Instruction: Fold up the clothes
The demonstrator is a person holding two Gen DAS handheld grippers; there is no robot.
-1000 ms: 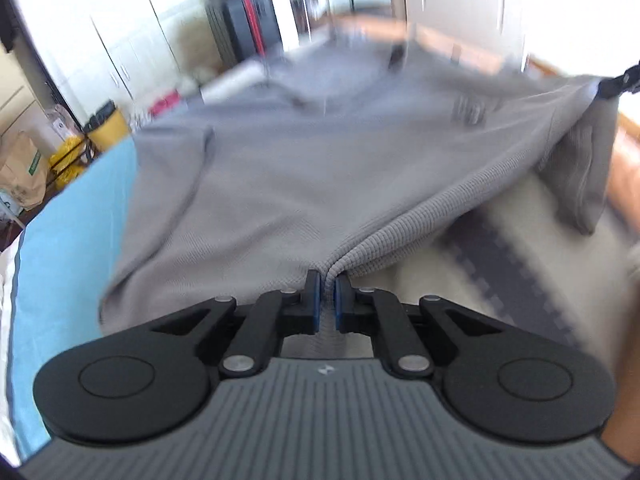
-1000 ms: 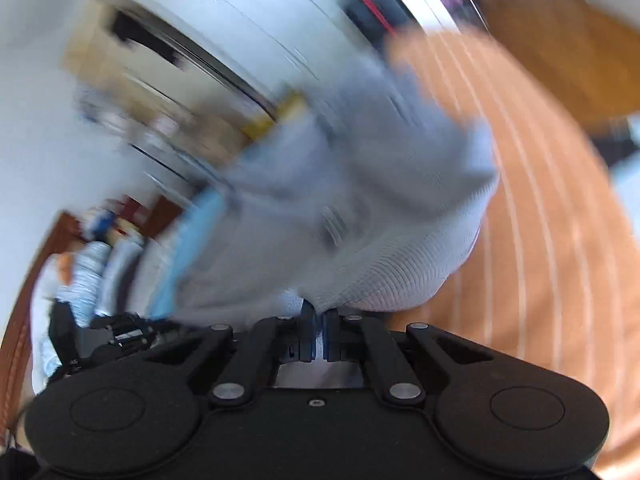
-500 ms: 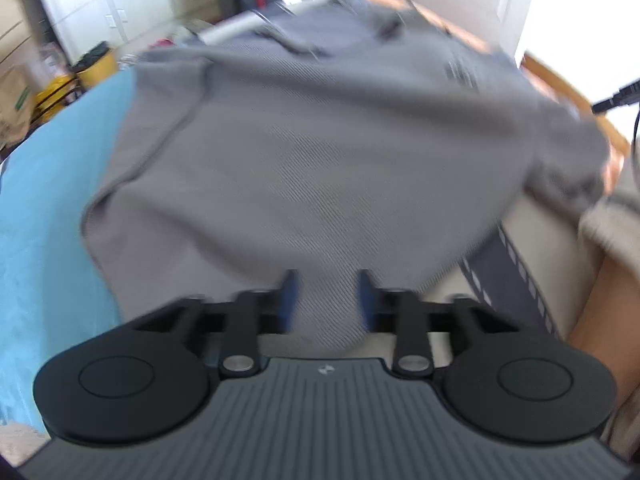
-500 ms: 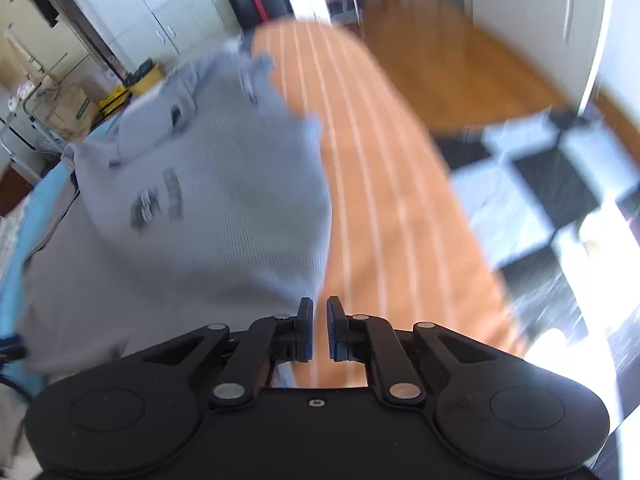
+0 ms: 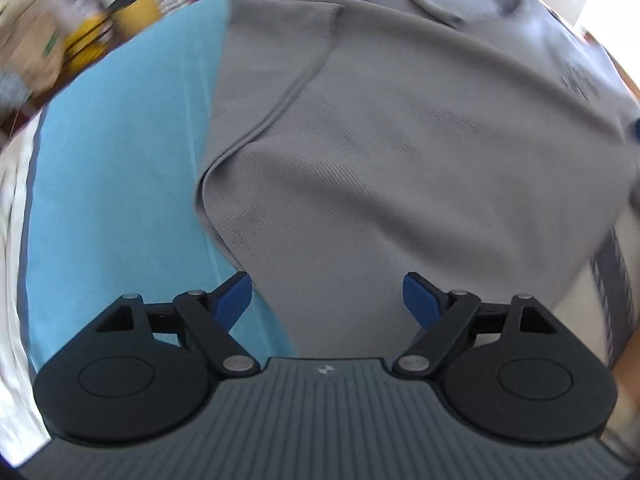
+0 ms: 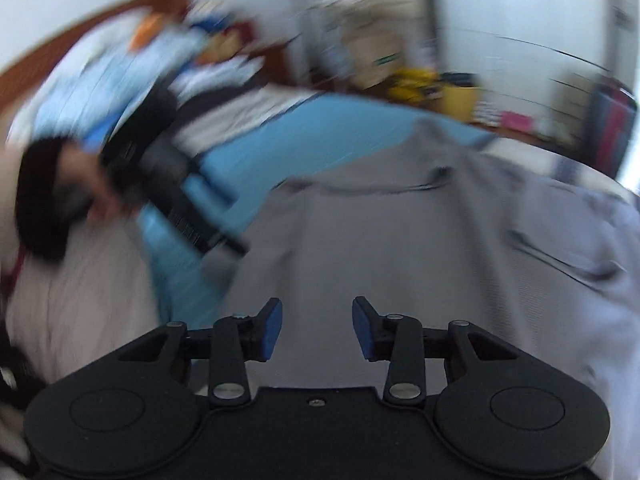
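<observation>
A grey knit sweater [image 5: 400, 140] lies spread over a light blue sheet [image 5: 120, 160] on a bed, with a dark print near its right side. My left gripper [image 5: 327, 294] hovers over the sweater's near hem, its jaws opening wide, and no cloth sits between the blue pads [image 5: 234, 294]. In the right wrist view the same sweater [image 6: 400, 240] fills the blurred middle. My right gripper [image 6: 316, 326] is above it, jaws opening, with nothing pinched between them. The other hand-held gripper [image 6: 176, 196] shows as a dark blurred shape at the left.
White bedding [image 5: 12, 240] borders the blue sheet on the left. A yellow bin [image 5: 136, 12] and a paper bag [image 5: 36, 52] stand on the floor beyond the bed. Piled clothes [image 6: 132, 64] lie toward the headboard. A patterned mat [image 5: 612, 280] shows at the right.
Both grippers were shut on the sweater's hem a second ago and have let go and spread. The sweater has dropped flat on the bed. The right gripper swung round over the bed.
</observation>
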